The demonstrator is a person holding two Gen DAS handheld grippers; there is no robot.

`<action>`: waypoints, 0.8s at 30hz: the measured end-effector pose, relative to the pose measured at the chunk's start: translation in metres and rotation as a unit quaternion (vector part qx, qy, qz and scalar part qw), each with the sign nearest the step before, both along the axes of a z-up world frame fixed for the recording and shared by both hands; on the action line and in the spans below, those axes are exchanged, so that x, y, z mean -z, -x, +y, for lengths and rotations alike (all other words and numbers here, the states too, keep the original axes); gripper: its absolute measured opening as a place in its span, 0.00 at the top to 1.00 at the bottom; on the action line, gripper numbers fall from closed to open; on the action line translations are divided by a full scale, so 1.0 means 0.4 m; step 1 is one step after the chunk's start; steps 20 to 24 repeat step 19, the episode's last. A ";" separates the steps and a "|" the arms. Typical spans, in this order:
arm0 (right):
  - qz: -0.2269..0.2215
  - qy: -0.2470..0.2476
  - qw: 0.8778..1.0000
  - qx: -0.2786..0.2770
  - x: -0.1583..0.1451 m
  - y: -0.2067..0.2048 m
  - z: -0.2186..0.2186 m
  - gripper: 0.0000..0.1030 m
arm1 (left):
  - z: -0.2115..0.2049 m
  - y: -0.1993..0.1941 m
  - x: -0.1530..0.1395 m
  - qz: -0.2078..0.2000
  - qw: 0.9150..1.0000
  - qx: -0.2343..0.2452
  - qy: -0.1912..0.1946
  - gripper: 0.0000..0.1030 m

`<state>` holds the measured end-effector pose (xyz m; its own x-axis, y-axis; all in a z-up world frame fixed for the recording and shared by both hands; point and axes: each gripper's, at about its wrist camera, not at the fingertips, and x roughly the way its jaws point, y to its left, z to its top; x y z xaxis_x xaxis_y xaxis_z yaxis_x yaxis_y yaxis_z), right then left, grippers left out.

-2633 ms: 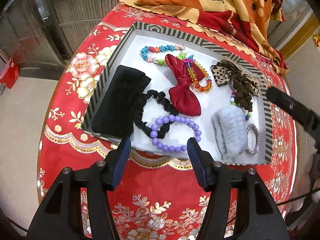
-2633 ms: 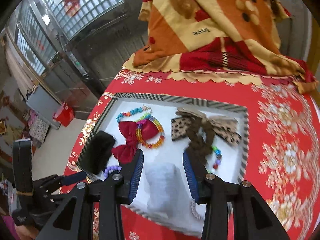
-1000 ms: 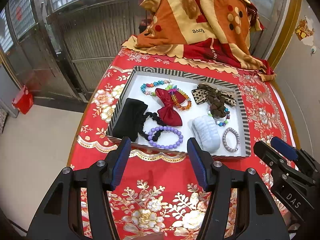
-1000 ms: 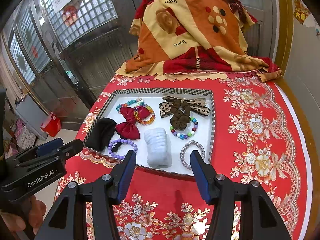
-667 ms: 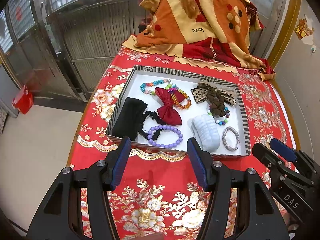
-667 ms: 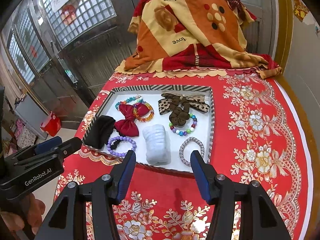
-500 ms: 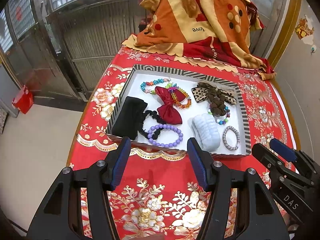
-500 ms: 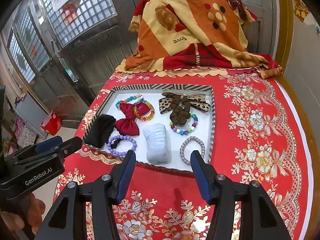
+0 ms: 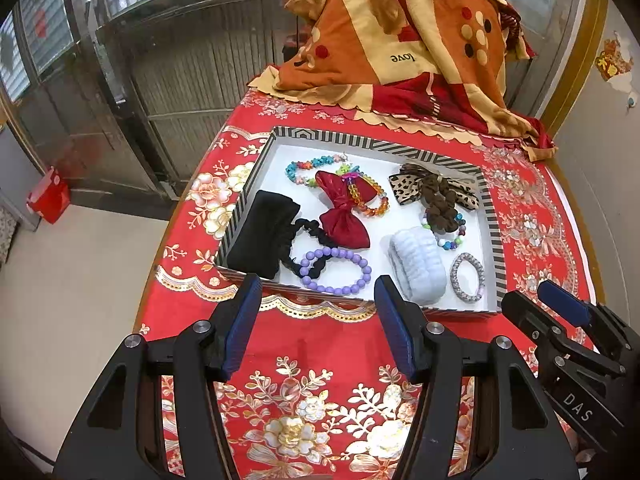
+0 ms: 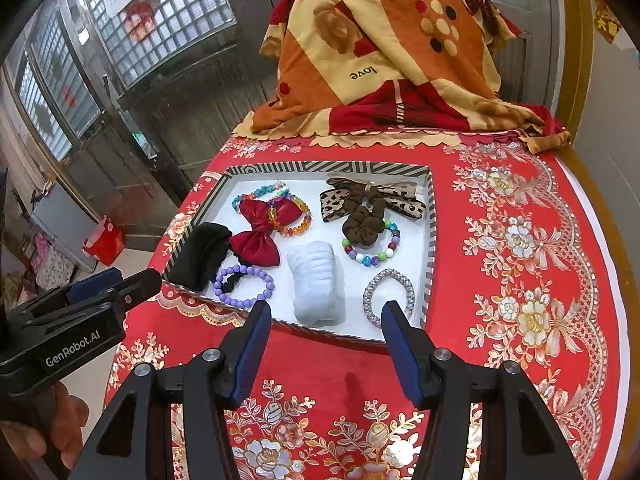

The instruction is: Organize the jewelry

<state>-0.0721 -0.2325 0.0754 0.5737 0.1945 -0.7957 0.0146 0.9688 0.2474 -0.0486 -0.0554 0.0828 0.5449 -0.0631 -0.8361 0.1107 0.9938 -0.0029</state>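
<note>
A striped-rim white tray (image 9: pixel 491 216) (image 10: pixel 429 240) holds jewelry: a purple bead bracelet (image 9: pixel 336 271) (image 10: pixel 244 284), a red bow (image 9: pixel 344 208) (image 10: pixel 260 232), a black pad (image 9: pixel 262 236), a black scrunchie (image 9: pixel 308 228), a pale blue scrunchie (image 9: pixel 418 266) (image 10: pixel 318 282), a silver bracelet (image 9: pixel 467 277) (image 10: pixel 389 296), a leopard bow with brown scrunchie (image 9: pixel 438 196) (image 10: pixel 368 204) and colored bead bracelets (image 9: pixel 308 168). My left gripper (image 9: pixel 316 300) is open and empty, in front of the tray. My right gripper (image 10: pixel 326 322) is open and empty, also in front of the tray.
The tray sits on a red floral tablecloth (image 9: pixel 304 396) (image 10: pixel 520 264). An orange and red blanket (image 9: pixel 404 40) (image 10: pixel 392 52) is heaped at the table's far end. The right gripper shows at lower right in the left view (image 9: pixel 568 344). The table edge drops off on the left.
Both grippers drew back from over the tray to in front of it, then held nearly still. Both stayed open and empty. The tray's contents did not move.
</note>
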 end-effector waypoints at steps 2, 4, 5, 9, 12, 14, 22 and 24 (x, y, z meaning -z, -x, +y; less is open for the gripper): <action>0.001 0.000 1.000 -0.001 0.003 -0.002 0.000 0.46 | 0.000 -0.001 0.001 0.001 1.000 -0.001 -0.001 0.43; 0.003 0.000 1.000 -0.002 0.006 -0.002 -0.001 0.46 | 0.000 -0.002 0.004 0.003 1.000 -0.002 -0.001 0.43; 0.004 0.000 1.000 -0.002 0.008 -0.003 -0.001 0.46 | 0.000 -0.002 0.006 0.004 1.000 -0.002 -0.001 0.43; 0.005 0.000 1.000 -0.002 0.013 -0.004 -0.004 0.46 | -0.004 -0.007 0.012 0.009 1.000 -0.004 -0.002 0.43; 0.007 -0.002 1.000 -0.001 0.021 -0.002 -0.015 0.46 | -0.008 -0.009 0.015 0.009 1.000 -0.001 -0.004 0.43; 0.006 -0.003 1.000 0.003 0.027 0.001 -0.031 0.46 | -0.013 -0.009 0.016 0.004 1.000 0.003 -0.007 0.43; 0.000 0.005 0.999 0.041 0.052 0.019 -0.126 0.46 | -0.007 -0.014 0.023 0.002 1.000 0.005 -0.010 0.43; 0.000 0.005 0.999 0.041 0.052 0.019 -0.126 0.46 | -0.007 -0.014 0.023 0.002 1.000 0.005 -0.010 0.43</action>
